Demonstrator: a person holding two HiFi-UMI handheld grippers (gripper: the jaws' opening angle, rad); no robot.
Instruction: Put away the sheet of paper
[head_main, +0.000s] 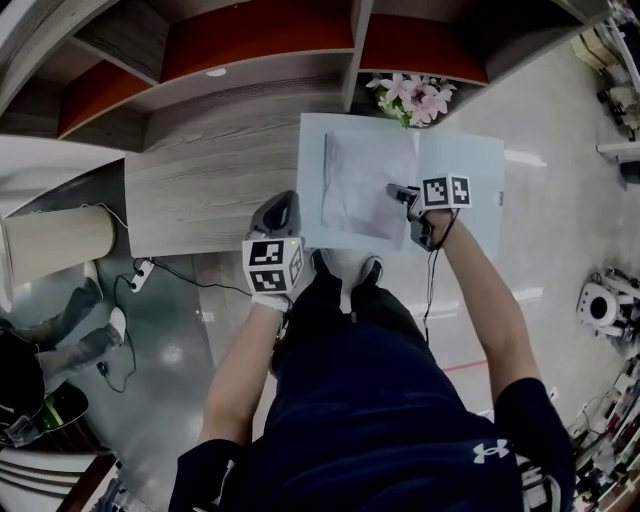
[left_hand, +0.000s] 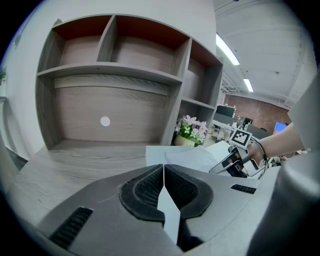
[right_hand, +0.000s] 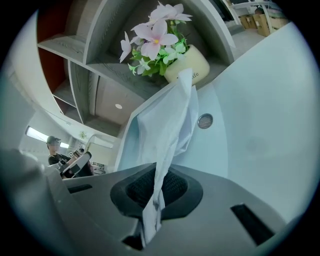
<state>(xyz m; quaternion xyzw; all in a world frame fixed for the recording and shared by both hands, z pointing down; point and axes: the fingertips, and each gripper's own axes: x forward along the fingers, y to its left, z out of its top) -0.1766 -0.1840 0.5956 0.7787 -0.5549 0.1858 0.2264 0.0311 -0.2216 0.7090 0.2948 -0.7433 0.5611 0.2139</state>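
An open pale blue folder (head_main: 470, 170) lies at the right end of the wooden desk (head_main: 210, 190), partly past the desk's edge. A white, slightly creased sheet of paper (head_main: 362, 185) rests on the folder's left half. My right gripper (head_main: 395, 190) is shut on the sheet's right edge; in the right gripper view the paper (right_hand: 167, 125) rises crumpled out of the shut jaws (right_hand: 157, 187). My left gripper (head_main: 283, 205) is shut on the folder's near left edge, and a thin pale strip (left_hand: 170, 210) shows pinched between its pads (left_hand: 163, 172).
A pot of pink flowers (head_main: 412, 98) stands just behind the folder, at the foot of the shelf unit (head_main: 250, 60). A snap button (right_hand: 205, 120) sits on the folder's inner face. A round white stool (head_main: 60, 240) and cables (head_main: 140, 272) are on the floor at the left.
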